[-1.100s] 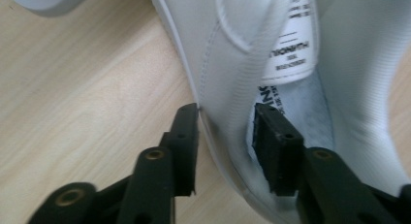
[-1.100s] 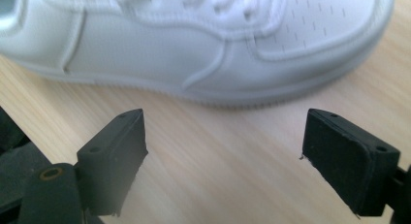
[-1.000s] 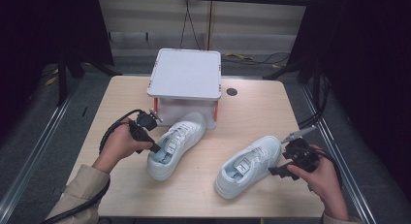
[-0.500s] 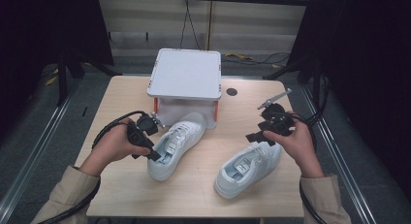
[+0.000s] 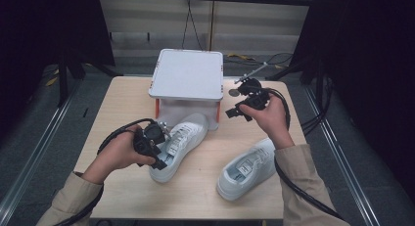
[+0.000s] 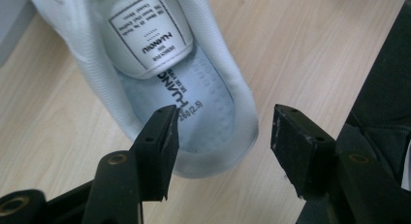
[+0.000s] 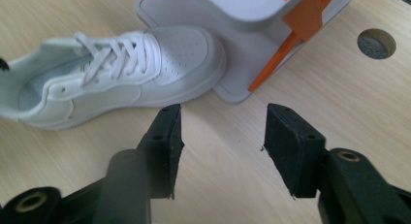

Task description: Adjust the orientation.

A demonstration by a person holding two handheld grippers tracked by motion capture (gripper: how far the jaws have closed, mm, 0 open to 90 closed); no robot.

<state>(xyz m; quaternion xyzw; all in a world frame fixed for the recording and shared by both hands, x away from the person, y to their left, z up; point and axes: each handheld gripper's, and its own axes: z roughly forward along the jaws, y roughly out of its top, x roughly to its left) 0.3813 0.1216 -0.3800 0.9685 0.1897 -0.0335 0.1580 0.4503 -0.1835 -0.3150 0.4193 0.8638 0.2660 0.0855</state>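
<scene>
Two white sneakers lie on the wooden table [image 5: 122,99]. The left sneaker [image 5: 182,138] [image 7: 121,73] has its toe under a white rack [image 5: 187,74] [image 7: 232,20] with orange legs. My left gripper [image 5: 160,157] [image 6: 225,136] is at its heel [image 6: 218,88], one jaw over the insole and one outside the rim. Its jaws have just been opening and the pads stand off the rim. The right sneaker [image 5: 247,169] lies alone near the front. My right gripper [image 5: 237,112] [image 7: 224,136] hovers over bare table by the rack's right front leg; its jaws have just been closing, with nothing between them.
A round hole [image 5: 234,93] [image 7: 376,43] is in the table right of the rack. Cables trail from both grippers. Dark floor and metal rails run along both sides of the table.
My right hand has left the right sneaker's side, risen and moved back toward the rack, its jaws narrowing. My left gripper has stayed at the left sneaker's heel, jaws a little wider.
</scene>
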